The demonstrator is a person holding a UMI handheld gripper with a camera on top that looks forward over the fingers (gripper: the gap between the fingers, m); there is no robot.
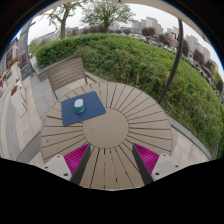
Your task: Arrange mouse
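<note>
My gripper [111, 158] hangs above the near table [125, 130] edge, fingers apart. The mouse [79, 104] rests on the mat [83, 108] beyond them, left. A chair [66, 72] stands behind the table.

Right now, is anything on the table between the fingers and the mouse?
Nothing visible. The mouse sits on the blue mouse pad beyond the open fingers; only bare slatted table lies between.

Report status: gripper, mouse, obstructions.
Gripper open, empty, above the round slatted table. Mouse sits on blue mat, beyond the fingers, untouched. Nothing between gripper and mouse; chair behind the table.
</note>
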